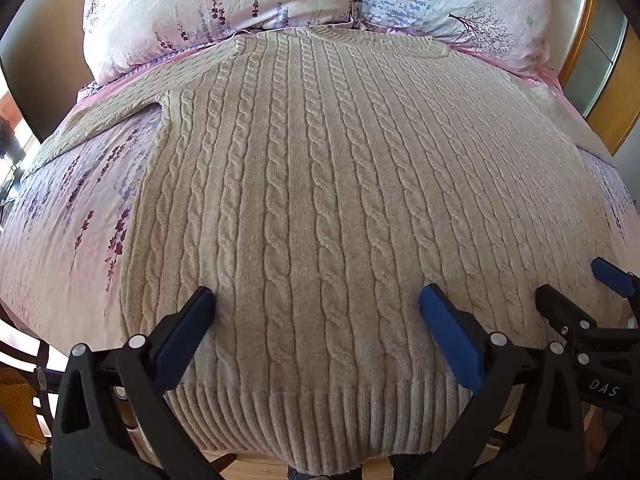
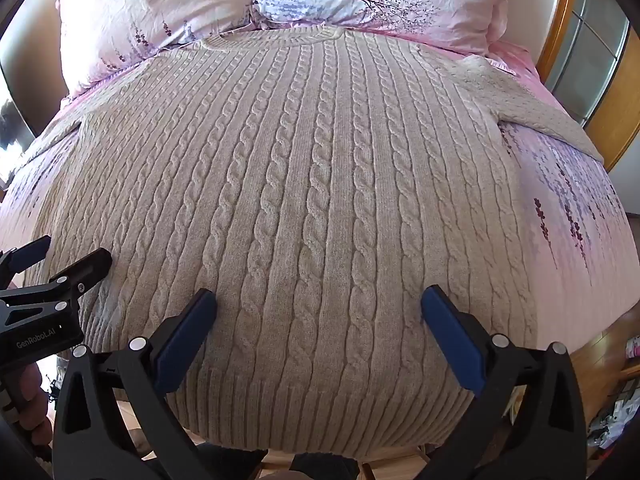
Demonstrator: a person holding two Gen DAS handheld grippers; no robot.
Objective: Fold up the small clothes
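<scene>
Cream cable-knit sweater (image 1: 320, 184) spread flat on a floral pink bedsheet (image 1: 80, 208), collar toward two pillows (image 1: 192, 12).

Wooden frame (image 2: 560, 32) at far right. Left sleeve reaching the bed edge in the left view, right sleeve (image 2: 536, 112) in the right. Left gripper (image 1: 318, 300) and right gripper (image 2: 319, 300) spread wide above the ribbed hem (image 1: 320, 412), grasping nothing.

Sweater (image 1: 320, 200): thick cream cable-knit wool, fuzzy and matt; sheet (image 1: 72, 232): thin, smooth printed cotton; pillows (image 1: 192, 12): crinkled cotton; left gripper (image 1: 318, 300): matt black plastic, blue pads; bedframe (image 2: 560, 24): glossy wood.
</scene>
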